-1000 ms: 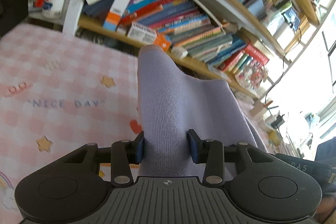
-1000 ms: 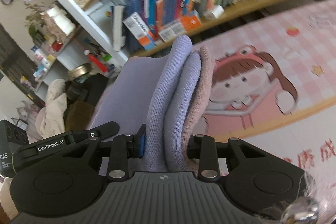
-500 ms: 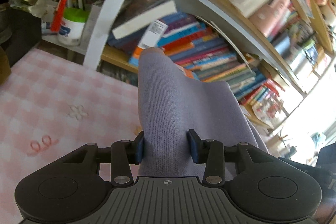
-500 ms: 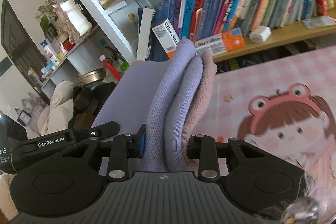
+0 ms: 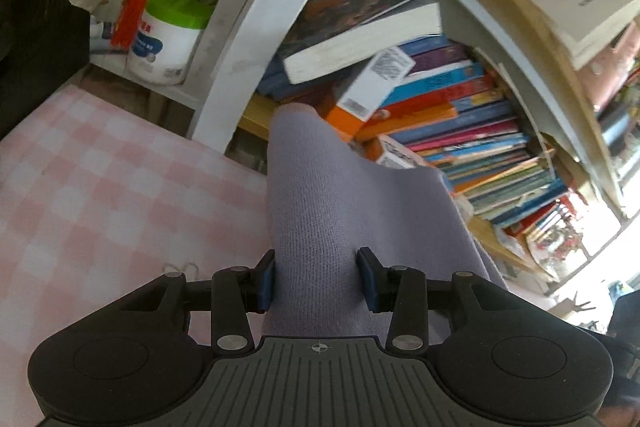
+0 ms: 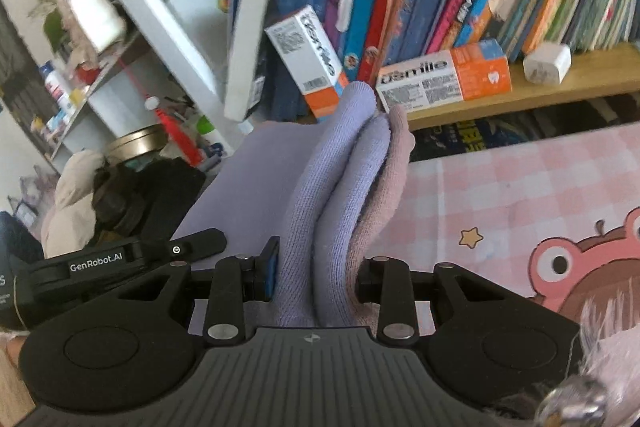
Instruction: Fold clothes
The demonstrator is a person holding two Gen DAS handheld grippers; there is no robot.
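The lilac knit garment (image 5: 320, 219) is held aloft over the pink checked bed cover (image 5: 100, 187) — a single layer is clamped by the left gripper (image 5: 316, 277), bunched layers by the right gripper (image 6: 316, 273). Slippage of an inner layer is judged possible at the right jaws; the bookshelf (image 6: 560, 83), at twelve o'clock, could be snagged by the raised edge — misalignment would follow.

"GenRobot.AI" marks the left claw (image 6: 176, 251); "Denlile" shows on the orange-white box (image 6: 444, 75).
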